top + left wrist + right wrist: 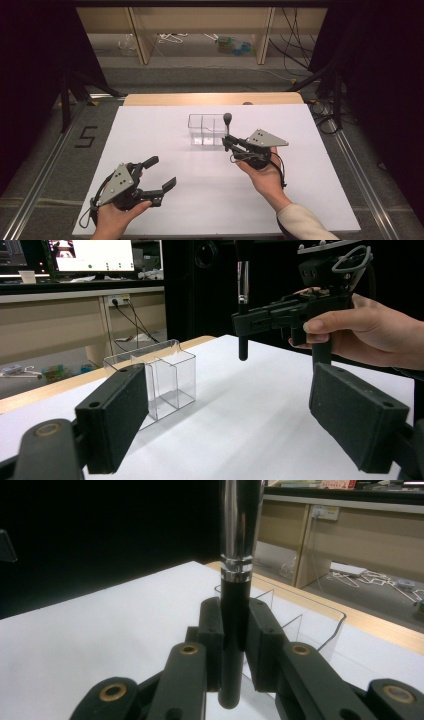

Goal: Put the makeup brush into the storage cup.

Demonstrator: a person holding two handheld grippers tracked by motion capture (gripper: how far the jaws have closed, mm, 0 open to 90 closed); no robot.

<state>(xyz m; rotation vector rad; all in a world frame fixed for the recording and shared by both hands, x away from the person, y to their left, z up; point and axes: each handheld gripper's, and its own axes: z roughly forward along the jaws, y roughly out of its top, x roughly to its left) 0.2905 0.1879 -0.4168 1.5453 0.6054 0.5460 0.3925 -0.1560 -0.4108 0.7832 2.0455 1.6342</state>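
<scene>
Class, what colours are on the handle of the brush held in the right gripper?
The brush has a black lower handle with a shiny silver upper section, clearest in the right gripper view.

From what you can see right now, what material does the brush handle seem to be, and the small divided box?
The brush handle looks like black plastic or lacquered wood with a matte sheen; above it sits a shiny ferrule, probably polished metal, since it mirrors the room. The divided box appears to be clear hard plastic, likely acrylic: the table shows through its walls and the edges catch light.

clear divided box mid-table; bare white table around it
</scene>
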